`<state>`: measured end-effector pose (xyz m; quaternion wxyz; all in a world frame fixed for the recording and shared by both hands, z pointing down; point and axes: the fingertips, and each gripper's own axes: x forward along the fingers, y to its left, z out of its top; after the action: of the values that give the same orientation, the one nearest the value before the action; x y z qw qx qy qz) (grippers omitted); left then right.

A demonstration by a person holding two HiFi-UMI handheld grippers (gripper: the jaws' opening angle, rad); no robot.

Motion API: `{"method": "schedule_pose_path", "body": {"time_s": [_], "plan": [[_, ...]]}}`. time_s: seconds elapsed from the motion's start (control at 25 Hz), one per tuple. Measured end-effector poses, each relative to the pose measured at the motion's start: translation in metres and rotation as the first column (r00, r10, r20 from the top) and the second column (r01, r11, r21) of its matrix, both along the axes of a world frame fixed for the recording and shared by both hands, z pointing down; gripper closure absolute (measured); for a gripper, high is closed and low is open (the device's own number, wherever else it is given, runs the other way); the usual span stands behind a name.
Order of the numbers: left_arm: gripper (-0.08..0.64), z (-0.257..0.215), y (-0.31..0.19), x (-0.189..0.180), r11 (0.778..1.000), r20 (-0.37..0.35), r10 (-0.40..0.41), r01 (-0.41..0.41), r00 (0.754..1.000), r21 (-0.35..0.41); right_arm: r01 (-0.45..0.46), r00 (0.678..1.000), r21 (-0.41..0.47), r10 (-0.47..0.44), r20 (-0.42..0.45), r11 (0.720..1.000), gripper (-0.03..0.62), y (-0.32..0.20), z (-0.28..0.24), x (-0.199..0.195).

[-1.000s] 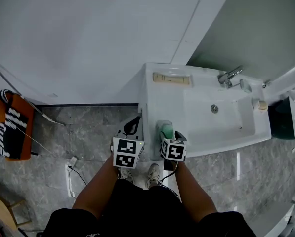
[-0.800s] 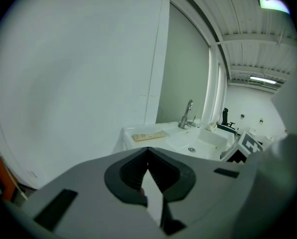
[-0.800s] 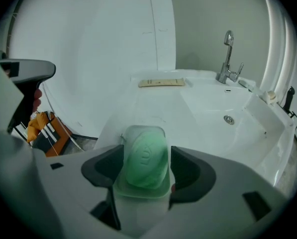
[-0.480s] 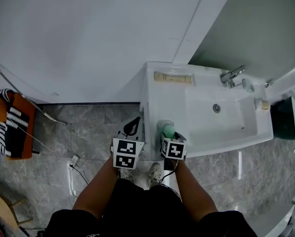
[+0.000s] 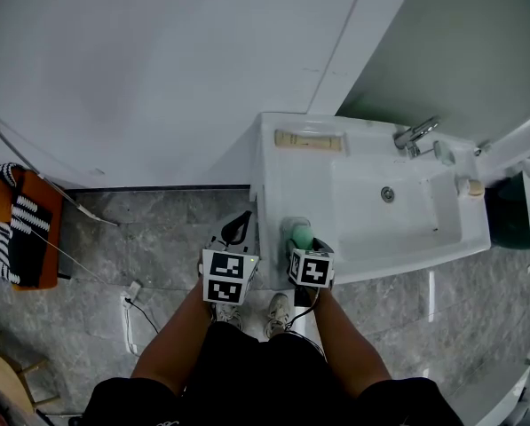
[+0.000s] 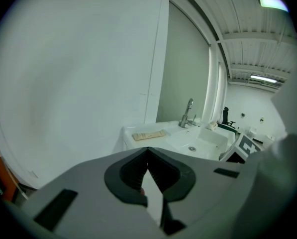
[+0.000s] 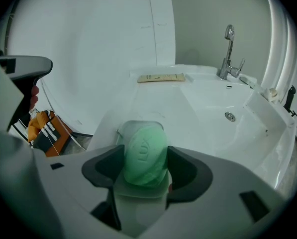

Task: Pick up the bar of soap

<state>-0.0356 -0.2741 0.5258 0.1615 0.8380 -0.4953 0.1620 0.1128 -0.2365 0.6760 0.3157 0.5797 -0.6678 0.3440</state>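
Observation:
The green bar of soap (image 7: 146, 153) sits between the jaws of my right gripper (image 7: 146, 158), which press on both its sides. A clear soap dish (image 7: 140, 127) shows right under and behind it; I cannot tell whether the soap still touches it. In the head view the soap (image 5: 300, 235) is at the near left corner of the white sink (image 5: 287, 180), held by the right gripper (image 5: 301, 240). My left gripper (image 5: 237, 228) hangs over the floor just left of the sink. Its jaws (image 6: 148, 154) are shut with nothing between them.
A cream tube (image 5: 309, 140) lies at the sink's back left, with the chrome tap (image 5: 414, 135) at the back and the drain (image 5: 387, 193) in the basin. A dark green bin (image 5: 513, 218) stands right of the sink. An orange bag (image 5: 20, 229) and a cable (image 5: 127, 295) lie on the grey floor.

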Motion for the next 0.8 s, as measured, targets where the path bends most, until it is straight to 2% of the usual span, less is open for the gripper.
{"method": "schedule_pose_path", "body": {"time_s": [0.2, 0.48, 0.8], "plan": [[0.561, -0.002, -0.003, 0.001, 1.000, -0.003, 0.002, -0.002, 1.000, 0.006, 0.011, 1.000, 0.026, -0.011, 0.011, 1.000, 0.307, -0.001, -0.003, -0.001], [0.561, -0.004, -0.002, 0.007, 1.000, -0.001, 0.012, -0.012, 1.000, 0.009, 0.023, 0.999, 0.070, -0.022, -0.025, 0.997, 0.311, -0.003, -0.012, 0.005], [0.561, -0.004, -0.001, 0.010, 1.000, 0.003, 0.018, -0.018, 1.000, 0.009, 0.045, 0.999, 0.032, -0.044, -0.013, 0.999, 0.313, 0.000, -0.006, 0.003]]}}
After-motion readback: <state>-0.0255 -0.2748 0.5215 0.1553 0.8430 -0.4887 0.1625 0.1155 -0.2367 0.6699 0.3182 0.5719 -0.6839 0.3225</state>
